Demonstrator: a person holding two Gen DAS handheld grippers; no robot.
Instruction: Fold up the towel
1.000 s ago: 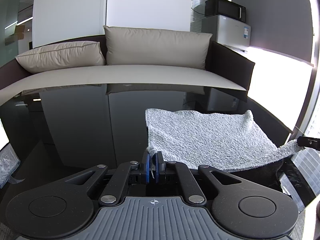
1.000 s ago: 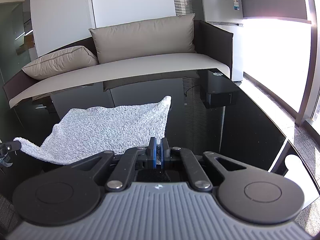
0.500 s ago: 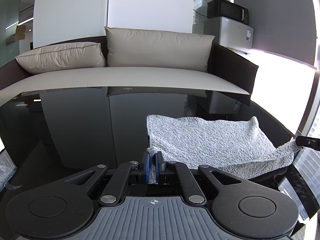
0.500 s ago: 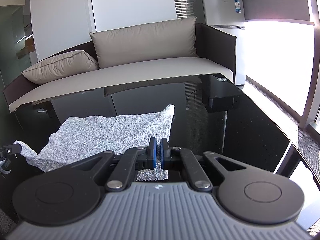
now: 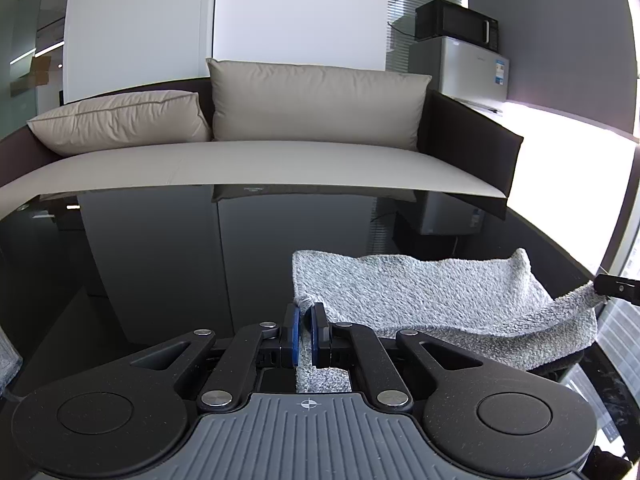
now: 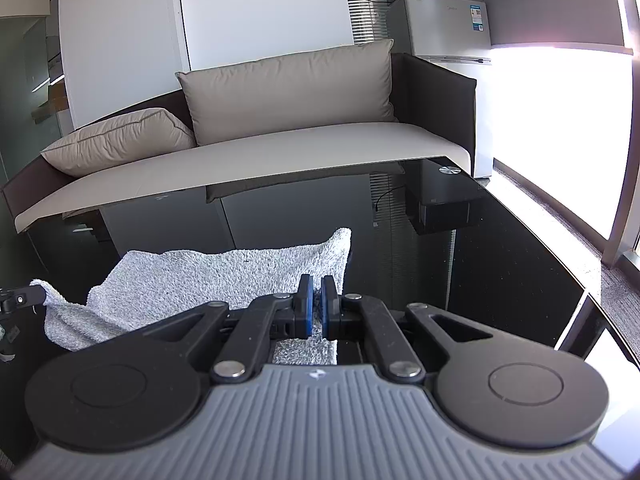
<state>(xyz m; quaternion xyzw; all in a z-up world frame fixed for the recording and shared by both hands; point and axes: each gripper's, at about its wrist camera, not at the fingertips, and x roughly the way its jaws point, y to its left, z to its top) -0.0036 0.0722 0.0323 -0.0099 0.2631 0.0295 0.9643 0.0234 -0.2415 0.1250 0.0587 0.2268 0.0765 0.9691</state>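
Observation:
A grey terry towel (image 5: 420,296) lies partly on the glossy black table (image 5: 160,264); it also shows in the right wrist view (image 6: 224,276). My left gripper (image 5: 305,316) is shut on the towel's near left corner. My right gripper (image 6: 314,300) is shut on the near right corner. Both hold the near edge lifted, and it sags between them over the far half. The other gripper's tip shows at the right edge of the left wrist view (image 5: 618,286) and at the left edge of the right wrist view (image 6: 20,298).
A beige sofa (image 5: 248,168) with two cushions stands beyond the table's far edge. A small fridge (image 6: 440,24) with a microwave on top stands at the back right. The table's right edge (image 6: 560,248) borders a bright window.
Both grippers have carried the towel's near edge forward over the far half. The visible towel looks shorter front to back. Both stay shut on their corners.

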